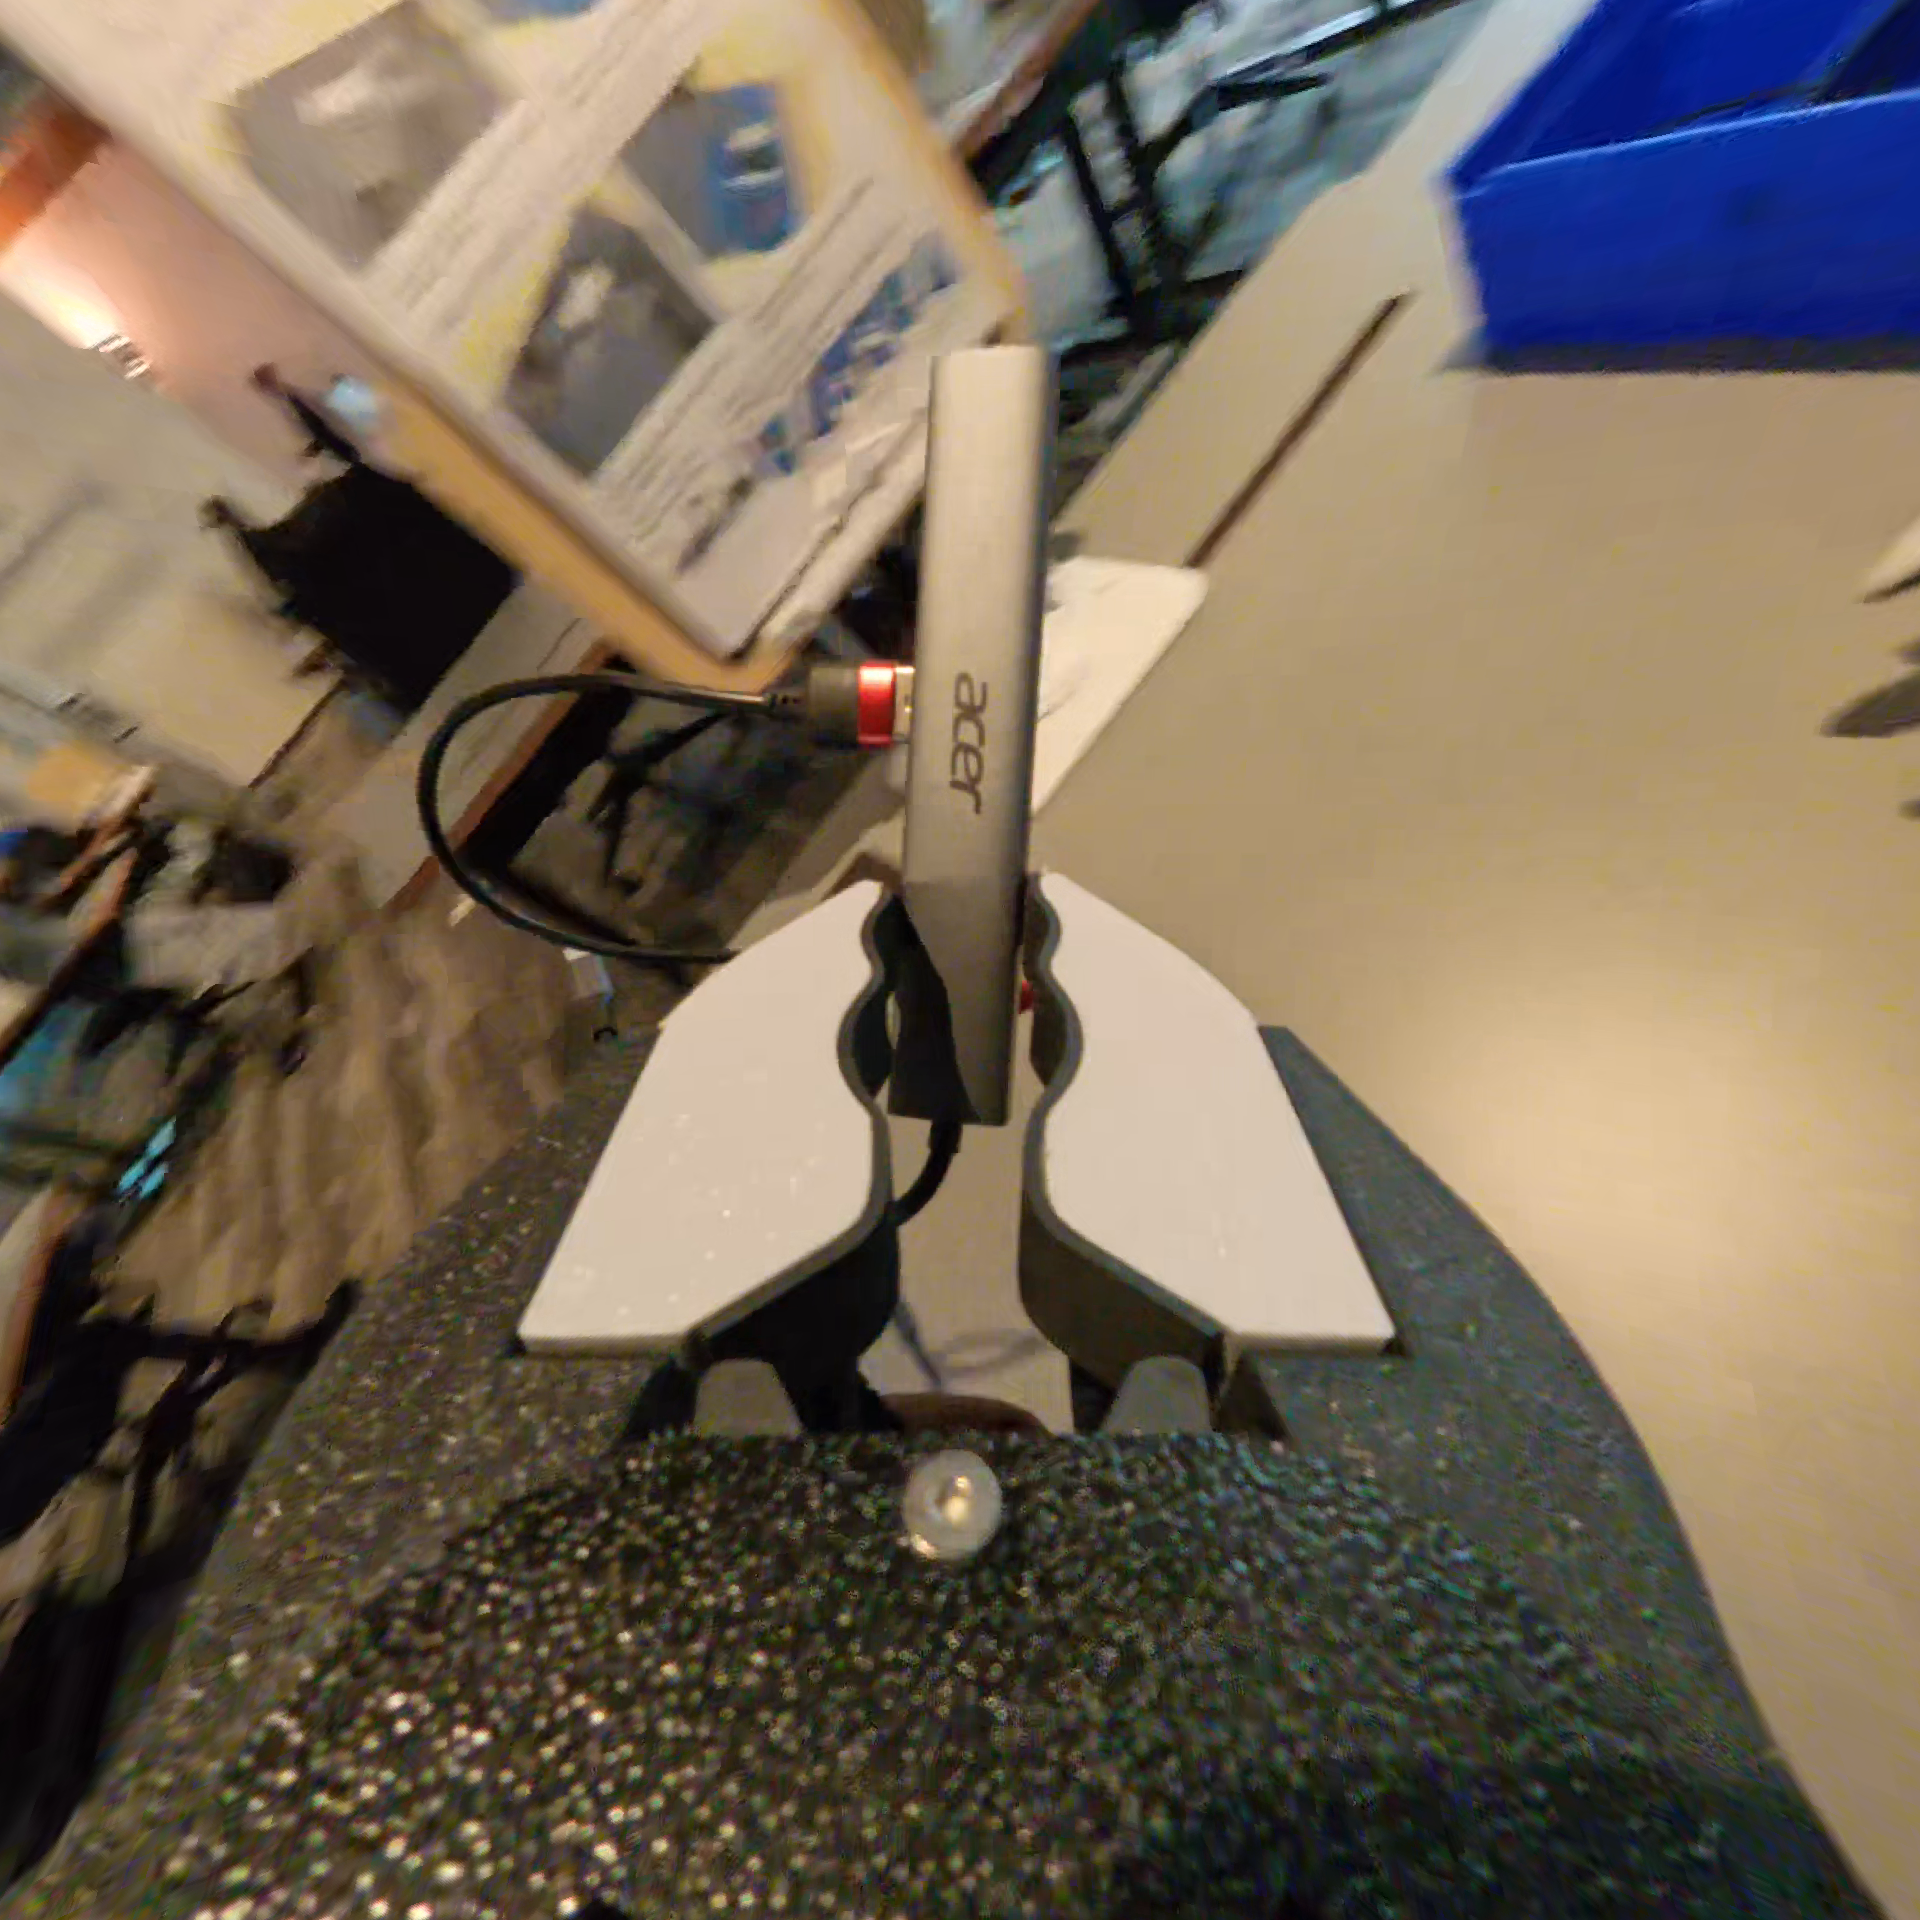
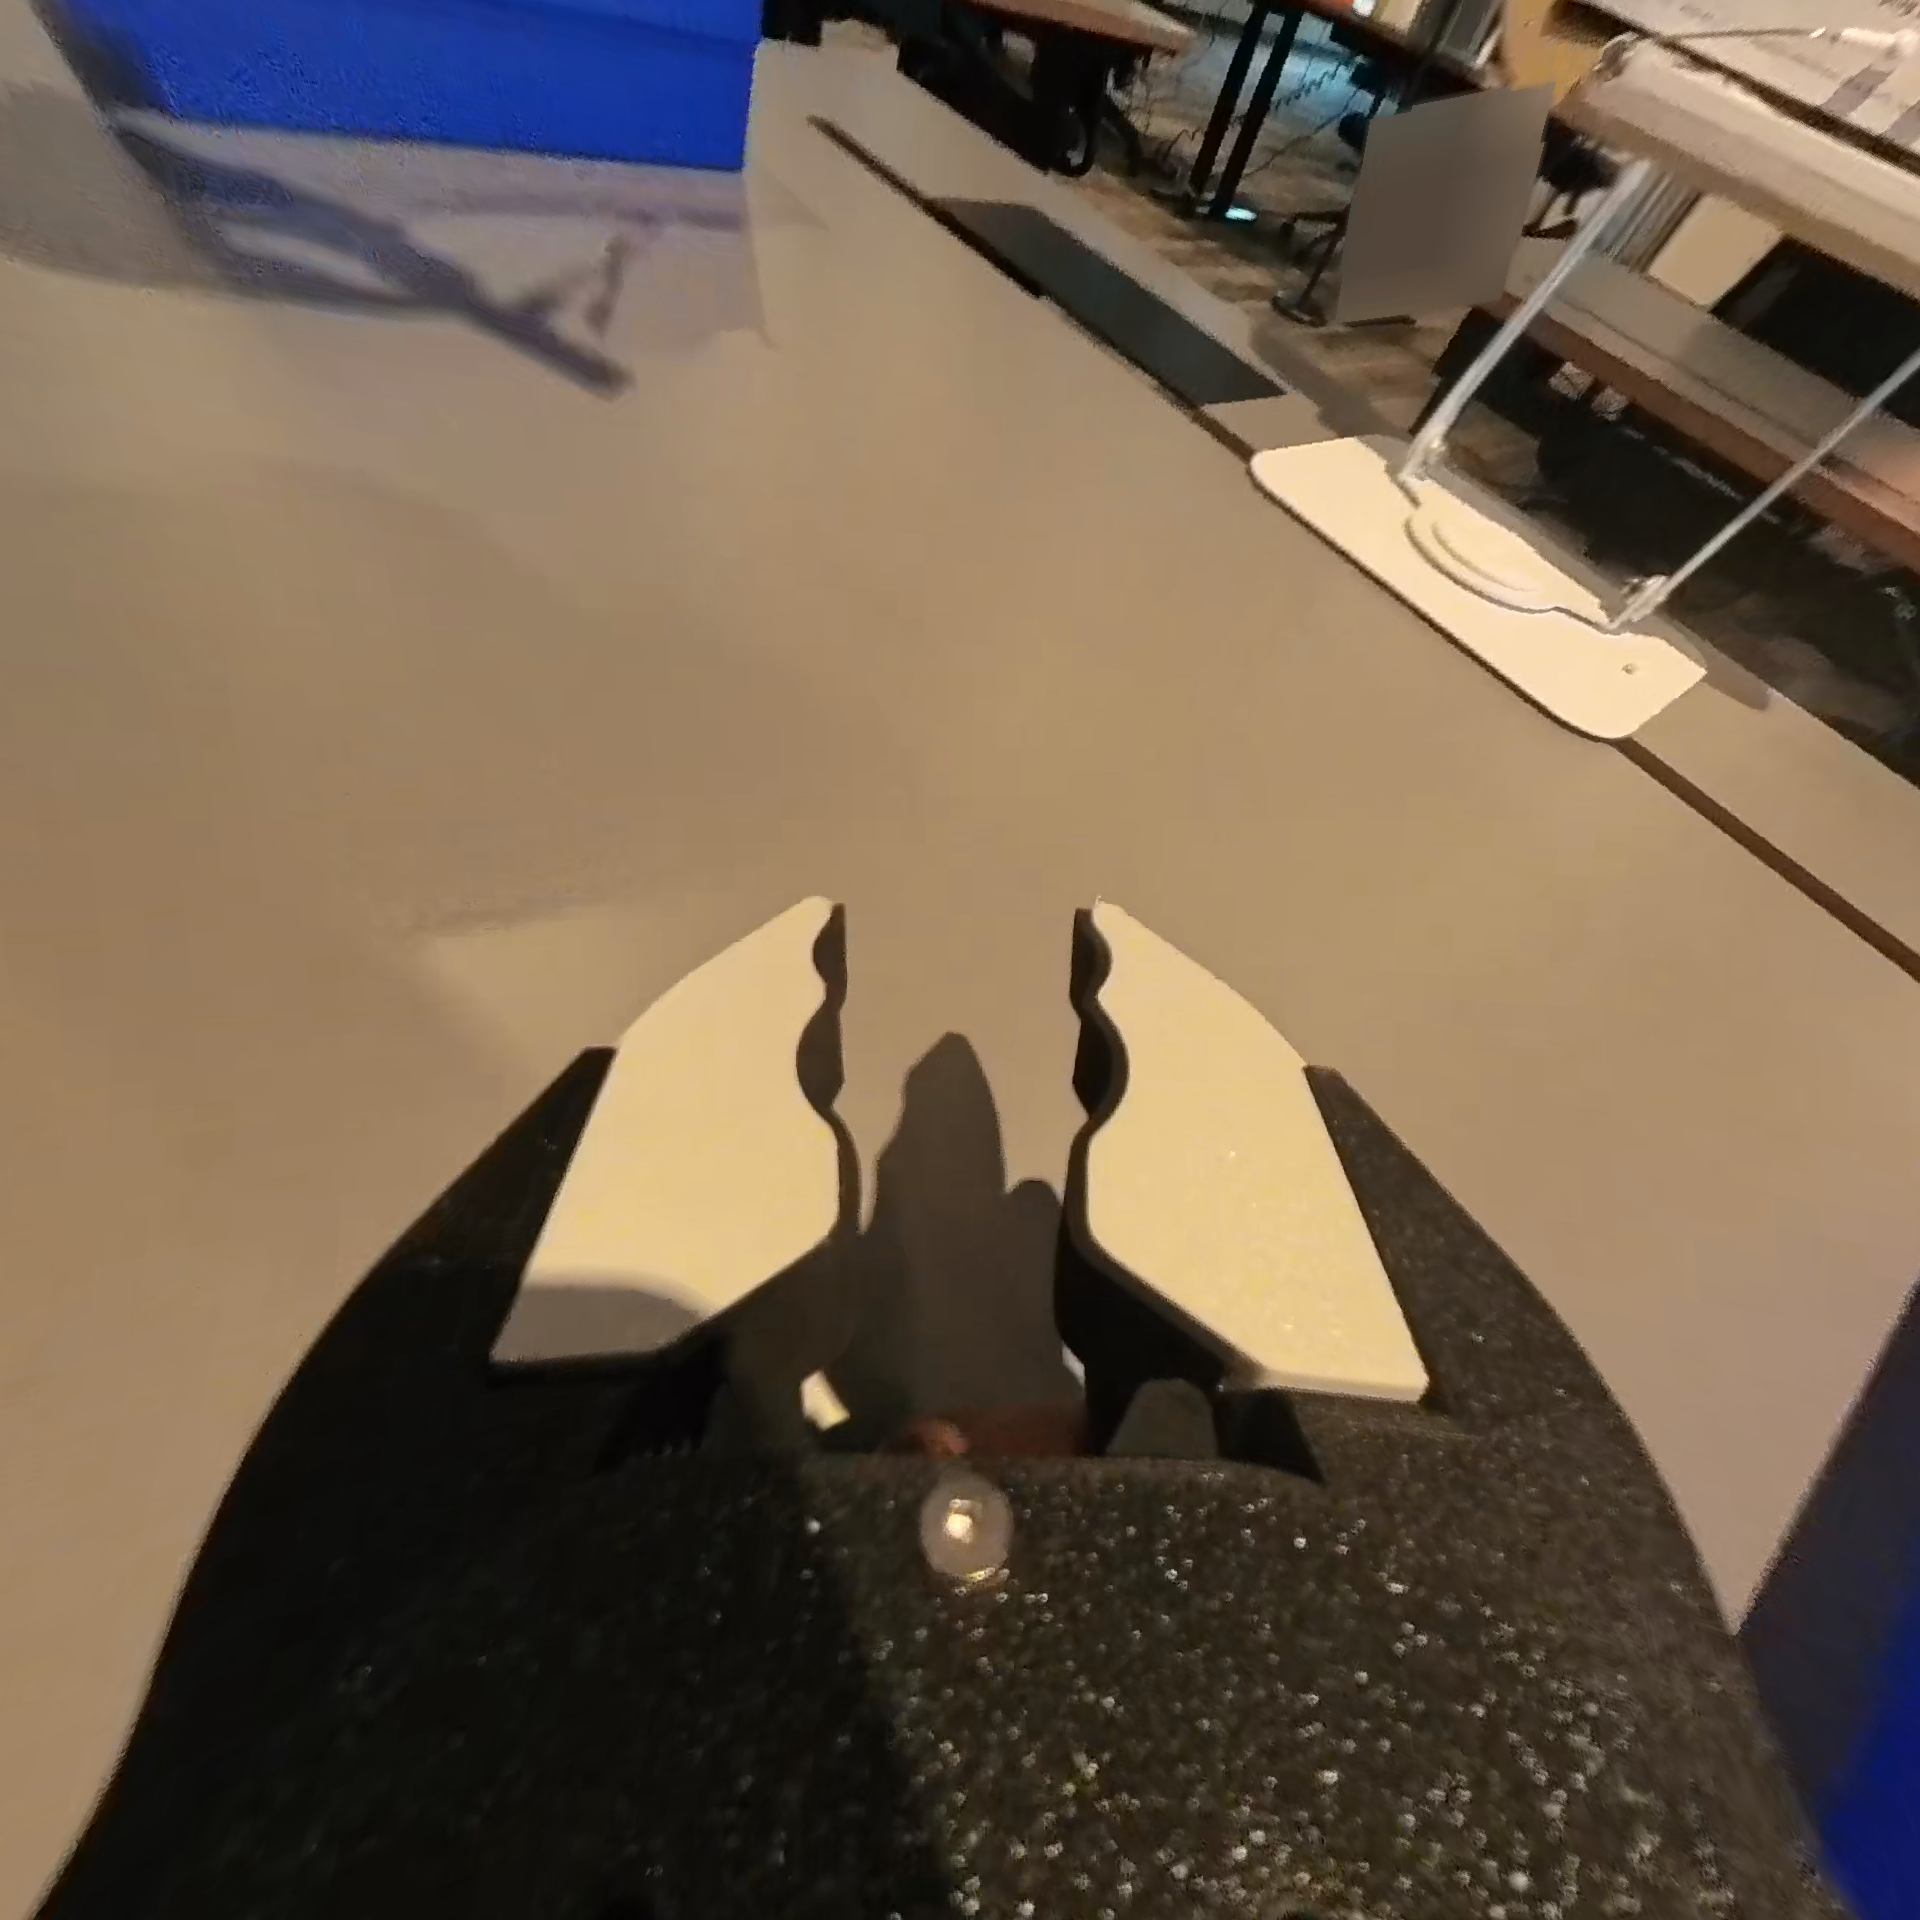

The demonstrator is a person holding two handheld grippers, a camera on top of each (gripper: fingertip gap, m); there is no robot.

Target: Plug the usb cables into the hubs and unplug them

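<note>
In the left wrist view my left gripper is shut on the lower end of a long grey hub and holds it upright in the air, off the table. A red and grey USB plug sits in the hub's left side. Its black cable loops down and back behind the left finger. In the right wrist view my right gripper is open and empty, low over the bare grey table. Neither the hub nor the cable shows in that view.
A blue bin stands at the table's far right, and shows at the top left of the right wrist view. A white base plate with a clear stand sits at the table's right edge. A framed board and room clutter lie beyond the table. There is about 35 cm between the tips of the two grippers.
</note>
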